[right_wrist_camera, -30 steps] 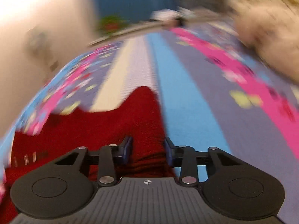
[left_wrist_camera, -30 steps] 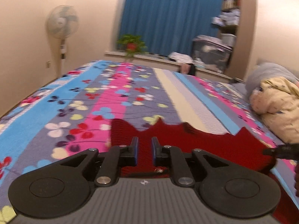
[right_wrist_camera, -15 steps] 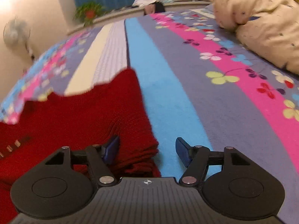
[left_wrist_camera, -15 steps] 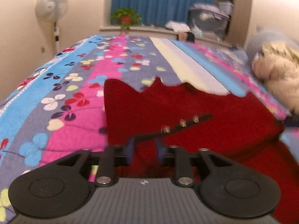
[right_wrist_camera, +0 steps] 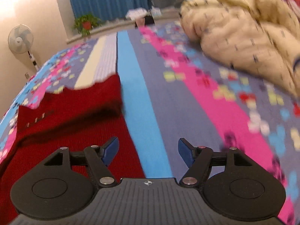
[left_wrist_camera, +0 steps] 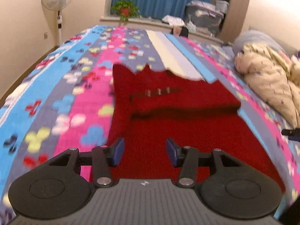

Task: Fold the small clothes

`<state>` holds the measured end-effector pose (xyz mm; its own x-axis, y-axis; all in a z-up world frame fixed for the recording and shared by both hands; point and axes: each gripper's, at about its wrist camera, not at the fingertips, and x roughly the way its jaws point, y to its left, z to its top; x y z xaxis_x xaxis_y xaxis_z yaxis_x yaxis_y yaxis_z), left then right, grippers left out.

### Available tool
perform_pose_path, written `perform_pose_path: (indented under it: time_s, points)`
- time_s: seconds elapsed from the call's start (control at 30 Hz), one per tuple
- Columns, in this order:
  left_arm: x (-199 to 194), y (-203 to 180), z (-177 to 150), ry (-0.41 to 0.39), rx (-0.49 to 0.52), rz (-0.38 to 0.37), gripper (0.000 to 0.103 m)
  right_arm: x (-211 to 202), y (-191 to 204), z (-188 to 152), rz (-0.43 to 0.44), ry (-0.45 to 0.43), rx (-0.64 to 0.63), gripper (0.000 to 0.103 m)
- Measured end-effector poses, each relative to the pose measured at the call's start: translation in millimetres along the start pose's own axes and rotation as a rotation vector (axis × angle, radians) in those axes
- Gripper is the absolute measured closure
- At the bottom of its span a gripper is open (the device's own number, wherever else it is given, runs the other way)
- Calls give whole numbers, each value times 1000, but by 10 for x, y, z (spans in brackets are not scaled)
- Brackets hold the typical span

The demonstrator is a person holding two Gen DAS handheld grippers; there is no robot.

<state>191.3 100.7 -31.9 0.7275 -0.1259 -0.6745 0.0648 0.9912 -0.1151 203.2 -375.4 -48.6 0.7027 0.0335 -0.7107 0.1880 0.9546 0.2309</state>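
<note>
We held the left gripper [left_wrist_camera: 145, 151] and right gripper [right_wrist_camera: 148, 151] spread wide, holding nothing, above the folded red knit garment [left_wrist_camera: 178, 97] on the floral bedspread [left_wrist_camera: 56, 86].

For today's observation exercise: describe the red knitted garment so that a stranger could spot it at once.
Start at the bed with the striped floral bedspread. The red knitted garment lies flat on it, its far part doubled over the near part, left of the cream quilt. It is the only solid dark red item, with a short dark strap bearing small metal studs.

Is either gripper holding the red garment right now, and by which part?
Nothing is held. The left gripper and right gripper are both open, above the red garment lying folded over.
</note>
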Motion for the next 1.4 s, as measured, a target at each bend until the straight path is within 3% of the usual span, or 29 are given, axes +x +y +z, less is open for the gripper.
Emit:
perform_pose_path:
  time_s: [0.07, 0.17, 0.3, 0.43, 0.53, 0.7, 1.03, 1.2, 1.33, 1.4]
  points:
    - [-143, 42, -239, 51, 5, 40, 49, -77, -103, -114, 24, 56, 16, 31]
    - [-263, 106, -472, 117, -6, 77, 49, -294, -194, -268, 15, 43, -29, 31]
    - [-399, 234, -734, 119, -24, 90, 49, -398, -365, -401, 20, 66, -34, 31]
    - [-437, 392, -969, 133, -110, 73, 49, -396, -402, -497, 57, 113, -44, 31]
    - [-416, 463, -1080, 133, -196, 16, 49, -287, -332, -600, 79, 187, -47, 31]
    - [-326, 507, -1221, 169, -265, 18, 50, -78, -146, -769, 73, 316, -112, 31]
    - [-170, 437, -1237, 207, -235, 48, 46, 19, -70, -847, 56, 353, -147, 35]
    - [-116, 406, -1225, 194, -237, 60, 42, 62, -73, -845, 68, 348, -170, 40]
    - [-74, 325, -1210, 170, -181, 84, 39, 81, -29, -833, 83, 338, -192, 54]
    - [-54, 305, -1204, 166, -170, 88, 37, 85, 6, -825, 99, 335, -206, 69]
